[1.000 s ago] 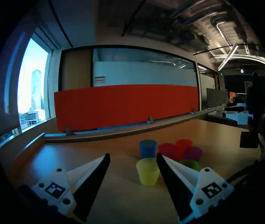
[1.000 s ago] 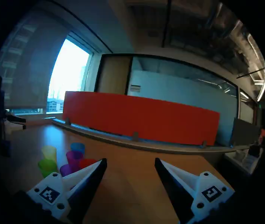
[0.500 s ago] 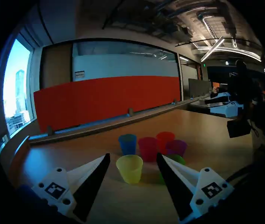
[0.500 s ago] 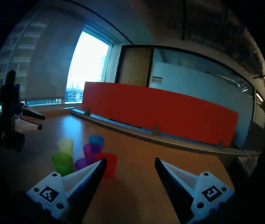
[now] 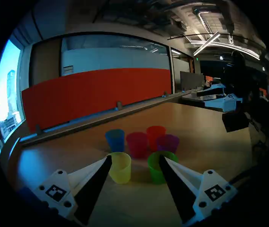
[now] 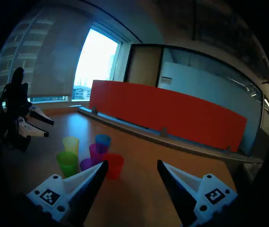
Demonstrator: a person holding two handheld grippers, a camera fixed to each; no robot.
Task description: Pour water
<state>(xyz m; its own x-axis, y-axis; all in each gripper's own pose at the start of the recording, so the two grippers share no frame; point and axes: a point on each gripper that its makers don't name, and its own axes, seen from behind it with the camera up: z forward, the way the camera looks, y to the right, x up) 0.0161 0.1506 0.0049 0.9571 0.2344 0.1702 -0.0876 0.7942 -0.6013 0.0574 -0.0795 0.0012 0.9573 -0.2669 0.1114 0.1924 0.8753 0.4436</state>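
Several small plastic cups stand in a cluster on the wooden table. In the left gripper view I see a yellow cup, a green cup, a blue cup, a pink cup, a red cup and a purple cup. My left gripper is open, just short of the yellow and green cups. My right gripper is open with nothing between its fingers; the red cup stands just beyond its left fingertip, with the green cup and yellow cup farther left. The left gripper shows at the far left.
The wooden table stretches wide around the cups. A red divider panel runs along its far edge, with a rail in front. A bright window lies at the left. The other gripper and the dark figure holding it are at the right.
My left gripper has swung to the right, so the cups slid left and the green cup came between the fingers. The right gripper's view turned toward the cups, which now sit closer to its left finger.
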